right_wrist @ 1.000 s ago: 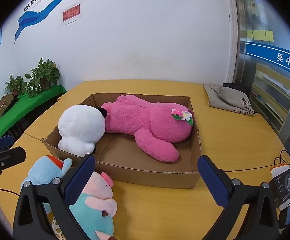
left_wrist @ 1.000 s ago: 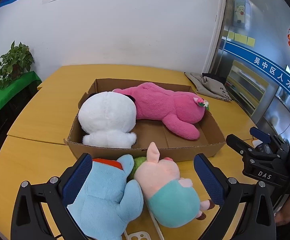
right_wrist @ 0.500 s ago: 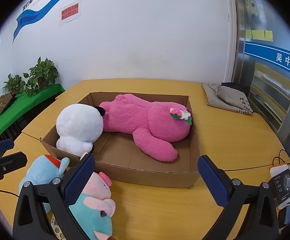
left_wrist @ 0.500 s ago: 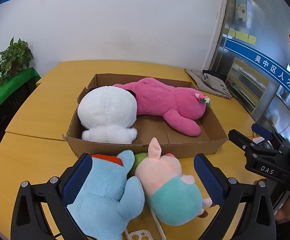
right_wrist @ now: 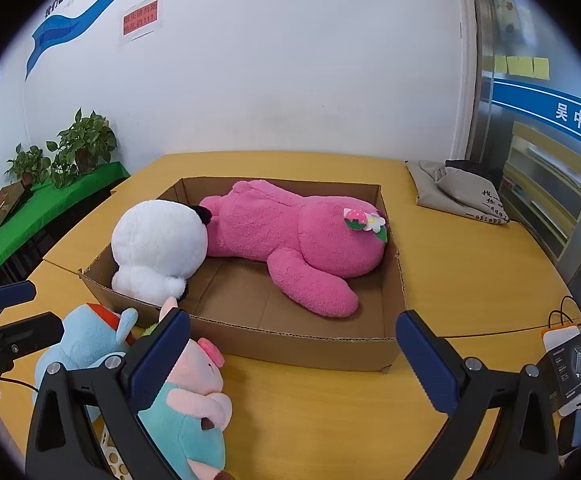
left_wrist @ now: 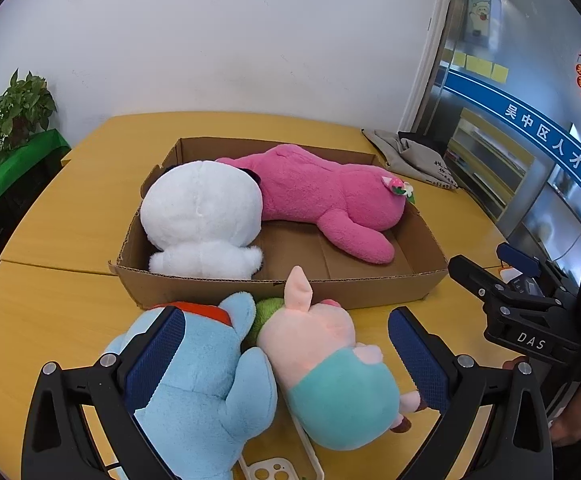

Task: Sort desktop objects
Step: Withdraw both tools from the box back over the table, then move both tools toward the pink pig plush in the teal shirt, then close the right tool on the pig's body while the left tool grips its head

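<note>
A cardboard box (left_wrist: 274, 294) (right_wrist: 310, 346) on the yellow table holds a white plush (left_wrist: 202, 216) (right_wrist: 158, 248) and a pink bear plush (left_wrist: 322, 196) (right_wrist: 294, 232). In front of the box lie a blue plush (left_wrist: 198, 392) (right_wrist: 86, 340) and a pink pig plush in a teal shirt (left_wrist: 330, 368) (right_wrist: 190, 412), side by side, with something green (left_wrist: 268, 312) between them. My left gripper (left_wrist: 286, 354) (right_wrist: 22, 314) hangs open just above these two toys. My right gripper (right_wrist: 294, 356) (left_wrist: 494, 268) is open over the table before the box's front wall.
A white phone case (left_wrist: 278, 468) lies under the two toys near the table's front edge. A grey cloth bag (left_wrist: 414, 160) (right_wrist: 458, 192) lies at the back right. A boxed charger (right_wrist: 570, 364) with a cable is at the right. Potted plants (right_wrist: 82, 148) stand off the table to the left.
Both grippers stay open and have shifted only slightly; the scene sits a little higher in each view. No toy has moved.
</note>
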The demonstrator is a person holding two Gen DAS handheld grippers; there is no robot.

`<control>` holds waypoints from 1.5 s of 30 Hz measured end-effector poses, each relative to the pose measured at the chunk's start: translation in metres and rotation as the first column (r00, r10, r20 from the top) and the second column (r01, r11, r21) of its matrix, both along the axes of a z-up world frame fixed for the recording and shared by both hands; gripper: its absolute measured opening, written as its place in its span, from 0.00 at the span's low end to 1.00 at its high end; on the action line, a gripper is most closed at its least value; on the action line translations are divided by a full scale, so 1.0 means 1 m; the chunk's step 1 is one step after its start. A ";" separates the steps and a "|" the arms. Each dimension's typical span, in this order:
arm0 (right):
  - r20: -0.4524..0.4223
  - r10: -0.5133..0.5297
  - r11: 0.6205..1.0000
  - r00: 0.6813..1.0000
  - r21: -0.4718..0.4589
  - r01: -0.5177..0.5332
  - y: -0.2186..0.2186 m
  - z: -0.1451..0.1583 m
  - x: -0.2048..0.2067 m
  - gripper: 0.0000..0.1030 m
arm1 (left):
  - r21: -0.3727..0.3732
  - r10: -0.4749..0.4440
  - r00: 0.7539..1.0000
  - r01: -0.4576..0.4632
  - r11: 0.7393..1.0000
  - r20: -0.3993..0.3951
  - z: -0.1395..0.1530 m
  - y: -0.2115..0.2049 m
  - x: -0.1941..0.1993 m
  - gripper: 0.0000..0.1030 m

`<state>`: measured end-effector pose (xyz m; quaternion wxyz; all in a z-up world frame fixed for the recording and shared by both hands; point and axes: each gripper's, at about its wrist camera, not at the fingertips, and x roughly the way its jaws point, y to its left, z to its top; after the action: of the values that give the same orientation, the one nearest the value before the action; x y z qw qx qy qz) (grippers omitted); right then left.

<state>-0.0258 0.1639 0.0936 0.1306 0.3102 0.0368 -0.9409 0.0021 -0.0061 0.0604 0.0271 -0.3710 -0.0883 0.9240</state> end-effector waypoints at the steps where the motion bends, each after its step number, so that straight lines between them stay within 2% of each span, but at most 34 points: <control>1: 0.001 -0.001 1.000 1.000 0.000 0.001 0.001 0.000 0.000 1.00 | 0.003 -0.005 1.000 0.005 1.000 0.002 0.000 0.000 0.000 1.00; 7: 0.007 -0.006 1.000 1.000 -0.007 0.006 0.004 -0.002 -0.001 1.00 | 0.014 -0.024 1.000 0.024 1.000 0.019 -0.002 0.001 -0.004 1.00; 10: 0.007 0.002 1.000 1.000 -0.008 -0.002 0.006 -0.003 0.001 1.00 | 0.009 -0.048 0.999 0.048 0.999 0.003 0.006 -0.002 0.002 1.00; 14: 0.016 0.022 1.000 1.000 -0.013 -0.022 0.013 -0.007 0.009 1.00 | 0.030 -0.044 0.999 0.045 0.999 -0.028 0.024 -0.028 0.027 1.00; 18: 0.060 0.060 0.998 0.996 -0.020 -0.058 0.016 -0.023 0.021 1.00 | 0.064 -0.036 0.999 0.035 0.997 0.020 0.025 -0.052 0.050 1.00; 21: 0.122 0.099 0.995 0.988 -0.017 -0.098 0.008 -0.043 0.031 1.00 | 0.084 -0.085 0.995 0.079 0.993 0.061 0.013 -0.042 0.044 1.00; 28: 0.186 0.245 0.970 0.952 -0.043 -0.241 -0.035 -0.070 0.051 1.00 | 0.240 -0.221 0.959 0.176 0.955 0.177 -0.040 -0.001 -0.021 1.00; 32: 0.234 0.250 0.968 0.940 -0.043 -0.247 -0.050 -0.093 0.046 0.99 | 0.255 -0.206 0.942 0.137 0.957 0.266 -0.076 0.005 -0.061 1.00; 34: 0.258 0.265 0.964 0.929 -0.106 -0.246 -0.050 -0.104 0.042 0.97 | 0.272 -0.203 0.931 0.119 0.955 0.303 -0.092 0.005 -0.072 1.00; 36: 0.276 0.288 0.955 0.917 -0.159 -0.252 -0.049 -0.112 0.040 0.91 | 0.232 -0.196 0.930 0.126 0.964 0.310 -0.096 0.010 -0.077 1.00; 38: 0.276 0.324 0.941 0.905 -0.189 -0.280 -0.049 -0.114 0.042 0.81 | 0.225 -0.201 0.928 0.133 0.965 0.315 -0.097 0.015 -0.080 1.00; 40: 0.279 0.348 0.932 0.895 -0.201 -0.300 -0.050 -0.115 0.044 0.75 | 0.230 -0.192 0.927 0.120 0.966 0.323 -0.098 0.017 -0.083 1.00; 45: 0.288 0.361 0.927 0.887 -0.217 -0.306 -0.046 -0.117 0.045 0.75 | 0.279 -0.251 0.918 0.165 0.946 0.308 -0.095 0.029 -0.079 1.00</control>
<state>0.0195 0.1177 -0.0237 0.3202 0.4372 -0.0103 -0.8404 -0.0764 0.0230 -0.0349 0.1562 -0.5255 -0.1659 0.8197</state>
